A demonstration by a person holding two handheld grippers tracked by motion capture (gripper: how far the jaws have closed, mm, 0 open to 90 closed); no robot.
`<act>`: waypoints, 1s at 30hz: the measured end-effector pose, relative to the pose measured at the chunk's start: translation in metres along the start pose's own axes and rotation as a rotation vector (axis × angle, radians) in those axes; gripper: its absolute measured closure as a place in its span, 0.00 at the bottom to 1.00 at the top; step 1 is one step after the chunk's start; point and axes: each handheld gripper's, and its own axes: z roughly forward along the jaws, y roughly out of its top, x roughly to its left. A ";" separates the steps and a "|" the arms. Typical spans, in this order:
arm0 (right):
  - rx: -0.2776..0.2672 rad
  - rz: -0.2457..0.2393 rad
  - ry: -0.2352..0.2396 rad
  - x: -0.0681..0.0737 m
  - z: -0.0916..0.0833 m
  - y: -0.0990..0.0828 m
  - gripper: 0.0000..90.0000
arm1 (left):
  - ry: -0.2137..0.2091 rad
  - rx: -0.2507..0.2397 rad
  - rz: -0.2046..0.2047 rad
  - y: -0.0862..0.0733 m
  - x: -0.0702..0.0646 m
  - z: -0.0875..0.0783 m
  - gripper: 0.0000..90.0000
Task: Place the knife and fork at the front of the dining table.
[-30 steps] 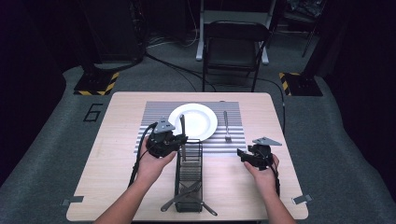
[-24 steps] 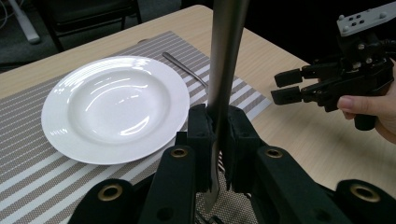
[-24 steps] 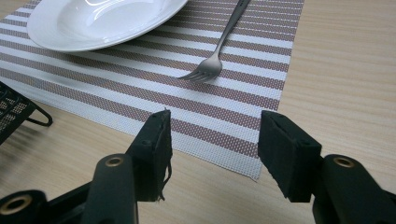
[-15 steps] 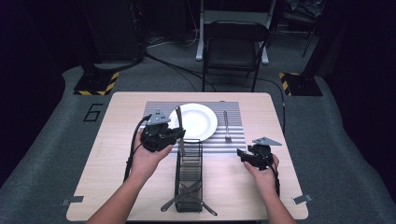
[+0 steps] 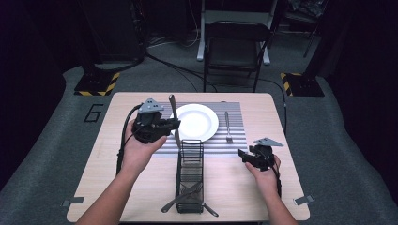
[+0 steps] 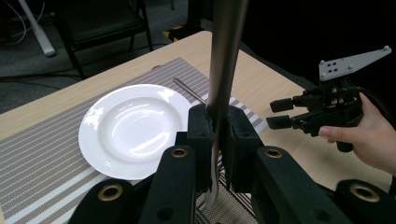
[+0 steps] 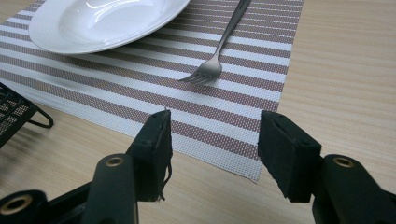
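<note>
Left gripper (image 5: 174, 124) left of centre clamped a slim steel utensil (image 5: 174, 117) upright beside white round plate (image 5: 197, 122), right gripper (image 5: 243, 155) at lower right gaped empty.

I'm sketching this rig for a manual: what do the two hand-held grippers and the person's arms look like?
Both the left hand-held gripper and the right hand-held gripper are black, with two blocky padded jaws, brass-coloured pivot rings and a grey three-cornered plate with small holes on top. A black cable trails from each. The forearms are bare, no sleeves in sight.

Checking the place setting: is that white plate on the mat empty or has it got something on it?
Empty. The white plate shows only a bare glossy surface; the fork lies beside it on the striped mat.
</note>
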 end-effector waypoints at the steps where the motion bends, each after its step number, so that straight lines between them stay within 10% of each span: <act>1: 0.001 0.001 -0.002 0.000 0.000 0.000 0.49 | -0.001 0.002 0.005 0.001 0.001 -0.001 0.91; 30: 0.004 -0.007 -0.006 -0.001 0.000 0.000 0.49 | 0.064 0.009 -0.044 -0.029 0.034 0.008 0.91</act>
